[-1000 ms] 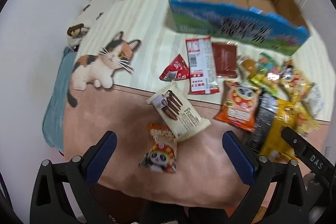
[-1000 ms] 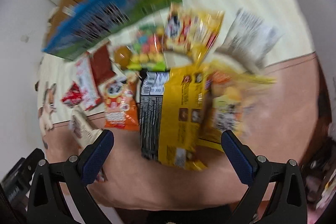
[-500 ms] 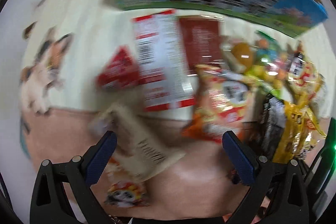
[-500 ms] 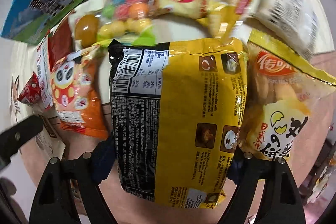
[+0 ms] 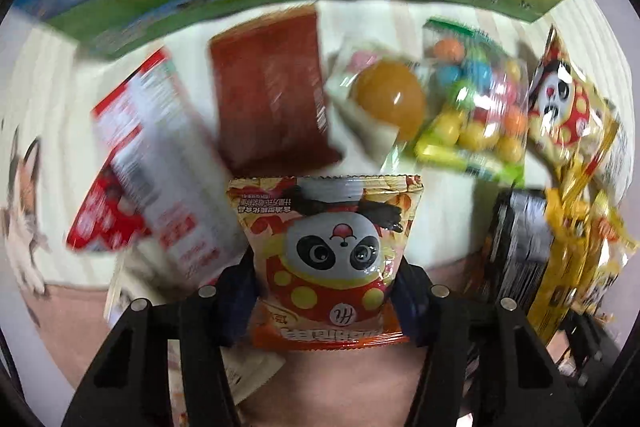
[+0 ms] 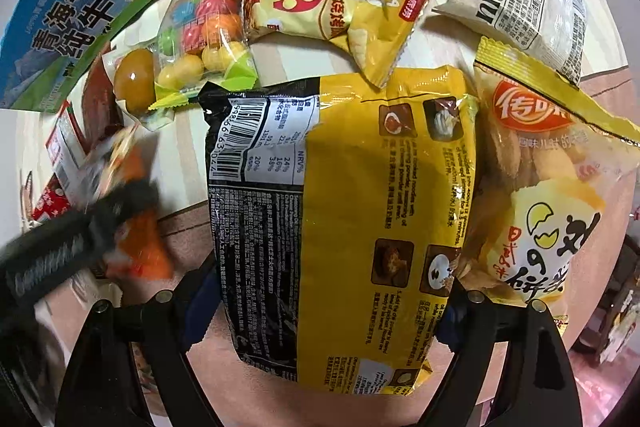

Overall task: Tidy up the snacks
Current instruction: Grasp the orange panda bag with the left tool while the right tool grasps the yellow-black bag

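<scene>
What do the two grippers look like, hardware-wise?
Both match: the left gripper and right gripper have matte black angular finger arms with cut-out openings, round silver bolt heads along the top edges, and dark blue pads on the inner faces. In the right view the left gripper's black body shows blurred pale lettering. No cables or sleeves show.

Evenly and softly lit indoors, without hard shadows. Heavy barrel distortion, black corners. Motion blur across upper and left areas of the left view; sharp centres. Small glints on shiny wrappers.
</scene>
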Available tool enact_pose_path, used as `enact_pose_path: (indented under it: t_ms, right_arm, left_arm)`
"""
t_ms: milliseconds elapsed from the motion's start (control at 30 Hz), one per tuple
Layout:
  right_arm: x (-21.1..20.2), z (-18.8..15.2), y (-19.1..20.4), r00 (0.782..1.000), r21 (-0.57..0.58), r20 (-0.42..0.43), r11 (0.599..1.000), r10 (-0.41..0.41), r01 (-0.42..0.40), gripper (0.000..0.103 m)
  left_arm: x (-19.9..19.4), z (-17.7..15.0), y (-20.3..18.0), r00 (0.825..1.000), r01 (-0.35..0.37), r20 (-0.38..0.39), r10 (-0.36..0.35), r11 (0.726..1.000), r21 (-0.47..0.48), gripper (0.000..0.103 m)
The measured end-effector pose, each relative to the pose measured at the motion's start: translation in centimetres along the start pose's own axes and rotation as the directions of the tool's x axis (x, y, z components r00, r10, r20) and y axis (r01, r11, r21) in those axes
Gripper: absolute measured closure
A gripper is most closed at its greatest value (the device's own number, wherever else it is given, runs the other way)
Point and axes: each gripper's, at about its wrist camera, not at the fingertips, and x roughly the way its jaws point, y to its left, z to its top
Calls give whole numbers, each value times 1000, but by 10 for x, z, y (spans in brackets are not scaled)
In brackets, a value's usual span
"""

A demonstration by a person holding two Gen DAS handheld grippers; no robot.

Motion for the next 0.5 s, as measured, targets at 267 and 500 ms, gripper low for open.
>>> enact_pose_path:
  t_ms: [267,500]
  right_arm:
    - [17,-27,21,999,-107,-11,993,-47,45,16]
    - [35,-22,17,999,-151,-40,988,-6,0,3]
  left_arm:
    - [14,-56,34,999,15,-34,-18,997,-72,48]
    - [32,-74,47,999,9,-35,-13,996,-94,47]
